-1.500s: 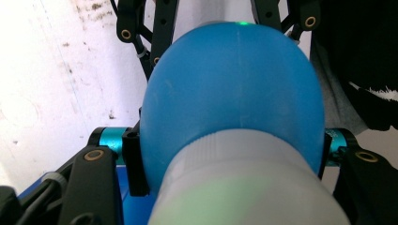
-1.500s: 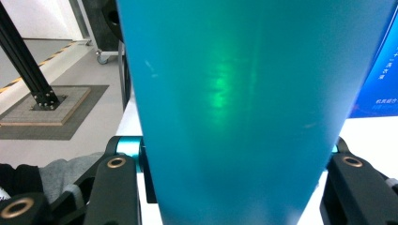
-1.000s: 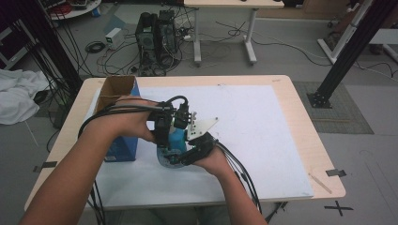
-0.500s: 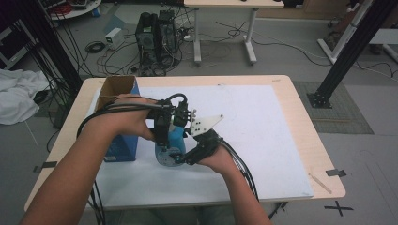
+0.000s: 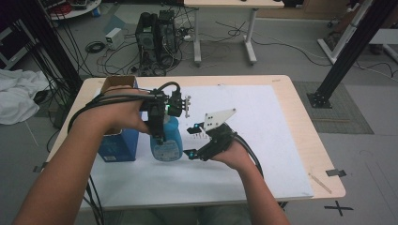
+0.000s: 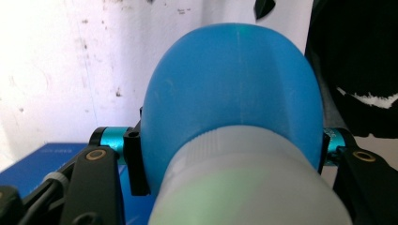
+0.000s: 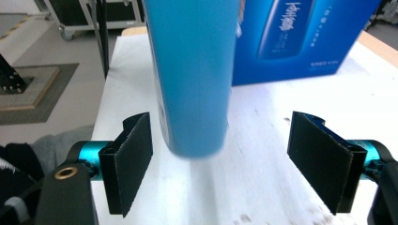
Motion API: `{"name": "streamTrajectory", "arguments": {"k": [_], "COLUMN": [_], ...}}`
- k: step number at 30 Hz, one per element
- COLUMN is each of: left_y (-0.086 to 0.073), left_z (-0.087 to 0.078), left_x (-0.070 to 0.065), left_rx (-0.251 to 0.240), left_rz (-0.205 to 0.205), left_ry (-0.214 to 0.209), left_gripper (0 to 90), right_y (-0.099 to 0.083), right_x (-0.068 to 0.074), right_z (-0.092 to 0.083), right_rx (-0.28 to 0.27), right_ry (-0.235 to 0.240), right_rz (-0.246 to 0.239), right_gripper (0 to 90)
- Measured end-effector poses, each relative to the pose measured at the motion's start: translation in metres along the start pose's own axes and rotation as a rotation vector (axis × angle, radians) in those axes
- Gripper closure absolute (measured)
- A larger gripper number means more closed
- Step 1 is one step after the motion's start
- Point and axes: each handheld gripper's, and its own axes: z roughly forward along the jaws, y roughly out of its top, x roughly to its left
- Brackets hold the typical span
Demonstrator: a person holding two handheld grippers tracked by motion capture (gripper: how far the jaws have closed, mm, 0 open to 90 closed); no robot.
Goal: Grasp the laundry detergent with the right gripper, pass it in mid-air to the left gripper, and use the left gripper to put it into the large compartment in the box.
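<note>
Bottle (image 5: 165, 140) held off the sheet (image 5: 263, 140).
Our left gripper (image 5: 159, 137) clamps it; our right gripper (image 7: 220, 161) has just been opening, pads clear.

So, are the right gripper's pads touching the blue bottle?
Apart. In the right gripper view, the right gripper stands open, and white table shows between each pad and the blue bottle.
</note>
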Motion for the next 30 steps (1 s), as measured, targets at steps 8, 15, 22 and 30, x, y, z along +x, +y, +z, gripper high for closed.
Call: {"name": "streamTrajectory", "arguments": {"k": [8,15,22,30], "left_y": [-0.005,-0.016,-0.033,-0.056], "left_z": [-0.015,-0.037,-0.057,-0.081], "left_x": [0.004,0.01,0.016,0.025], "left_rx": [-0.007,-0.026,-0.064,-0.076], "left_rz": [-0.055,-0.134,-0.233,-0.393], "left_ry": [0.007,0.006,-0.021,-0.035], "left_gripper": [38.4,38.4,38.3,38.3], "right_y": [0.008,0.019,0.024,0.031], "right_x": [-0.007,-0.012,-0.017,-0.019], "right_z": [-0.02,-0.037,-0.043,-0.043], "right_rx": [0.108,0.248,0.407,0.554], "right_ry": [-0.032,-0.053,-0.056,-0.049], "right_rz": [-0.036,-0.034,-0.035,-0.102], "right_gripper": [14.1,13.6,13.2,13.2]}}
